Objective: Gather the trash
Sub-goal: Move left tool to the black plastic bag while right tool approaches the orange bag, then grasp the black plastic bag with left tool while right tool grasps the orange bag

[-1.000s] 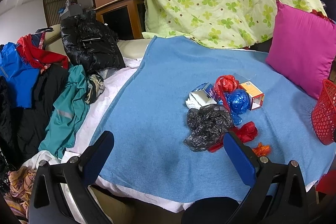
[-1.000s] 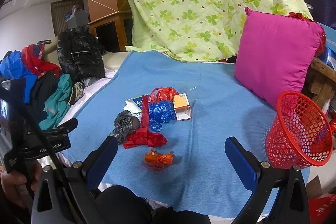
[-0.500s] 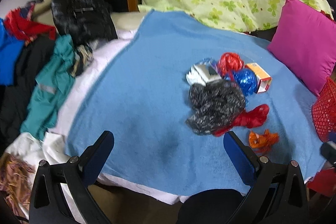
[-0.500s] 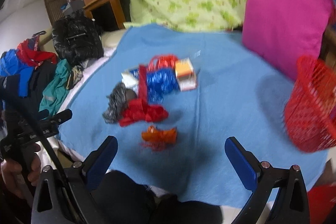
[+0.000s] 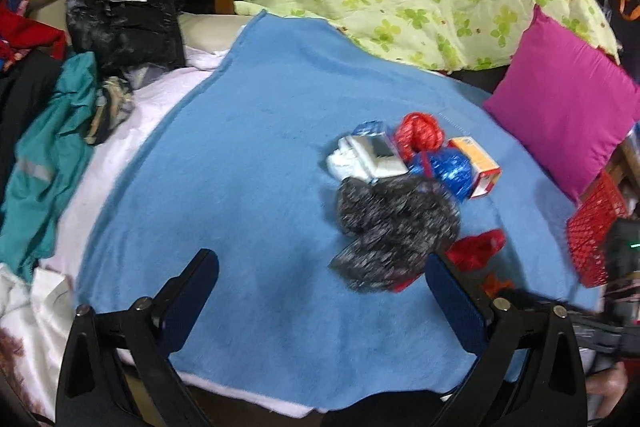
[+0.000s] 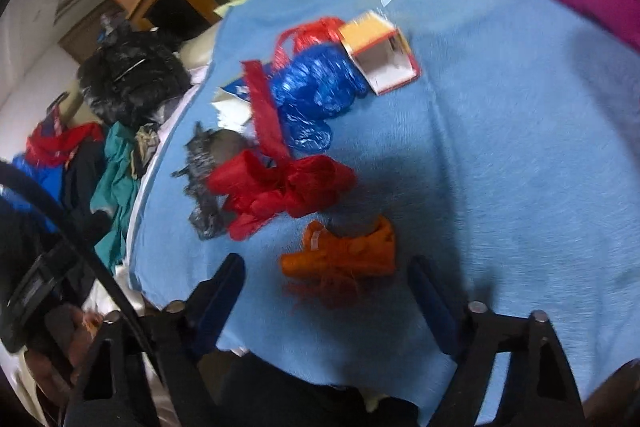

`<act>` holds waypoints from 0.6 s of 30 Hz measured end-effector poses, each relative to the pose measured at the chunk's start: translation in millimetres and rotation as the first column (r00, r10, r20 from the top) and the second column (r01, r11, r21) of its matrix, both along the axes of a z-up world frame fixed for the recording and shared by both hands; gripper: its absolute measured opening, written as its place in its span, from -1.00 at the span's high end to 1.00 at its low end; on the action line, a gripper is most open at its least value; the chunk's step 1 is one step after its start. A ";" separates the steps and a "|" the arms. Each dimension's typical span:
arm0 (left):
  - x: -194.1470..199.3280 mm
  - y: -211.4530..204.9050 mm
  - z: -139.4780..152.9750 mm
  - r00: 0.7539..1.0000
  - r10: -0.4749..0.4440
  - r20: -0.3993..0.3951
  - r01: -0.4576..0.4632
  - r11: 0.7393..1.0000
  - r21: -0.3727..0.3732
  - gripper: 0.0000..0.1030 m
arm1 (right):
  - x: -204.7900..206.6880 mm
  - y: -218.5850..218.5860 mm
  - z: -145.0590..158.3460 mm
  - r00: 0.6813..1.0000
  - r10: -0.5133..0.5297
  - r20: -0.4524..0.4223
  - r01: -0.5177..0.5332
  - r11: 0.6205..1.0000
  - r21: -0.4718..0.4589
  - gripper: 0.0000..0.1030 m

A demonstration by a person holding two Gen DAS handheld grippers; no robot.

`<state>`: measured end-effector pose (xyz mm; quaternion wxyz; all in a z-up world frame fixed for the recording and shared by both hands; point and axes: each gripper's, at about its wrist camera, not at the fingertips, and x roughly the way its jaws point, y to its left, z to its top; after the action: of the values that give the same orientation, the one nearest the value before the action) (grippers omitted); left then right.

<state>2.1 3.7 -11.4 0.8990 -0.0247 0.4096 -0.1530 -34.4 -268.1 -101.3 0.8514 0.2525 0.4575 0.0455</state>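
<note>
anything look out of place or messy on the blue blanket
Yes: a heap of litter sits on the blue blanket: a crumpled black bag, red bags, a blue bag, an orange wrapper and an opened small carton lying on its side, none in the red basket.

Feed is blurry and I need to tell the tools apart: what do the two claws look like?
Both look alike. The left claw has a black angular plastic frame with silver bolts and two flat dark blue padded fingers. The right claw has the same black frame, silver bolts and blue fingers; a black cable curves past at its left.
</note>
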 end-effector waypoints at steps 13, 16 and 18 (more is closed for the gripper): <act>59.0 -62.3 -26.8 0.969 -0.190 -0.157 0.166 0.974 -0.153 0.05 | 16.6 5.9 -16.3 0.999 -0.037 -0.011 0.037 0.998 -0.052 -0.39; 64.1 -71.0 -43.1 0.955 -0.207 -0.212 0.176 0.972 -0.157 0.37 | 7.8 3.1 -15.0 0.999 -0.042 0.002 0.042 0.997 -0.067 -0.39; 62.3 -67.1 -50.5 0.954 -0.196 -0.229 0.162 0.974 -0.161 0.60 | 3.7 -4.1 -12.4 0.999 -0.045 0.020 0.046 0.997 -0.066 -0.39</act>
<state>64.4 -63.4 -61.9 0.8205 -0.0689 0.5053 -0.2582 -30.7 -272.3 -113.8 0.8643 0.2338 0.4451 0.0130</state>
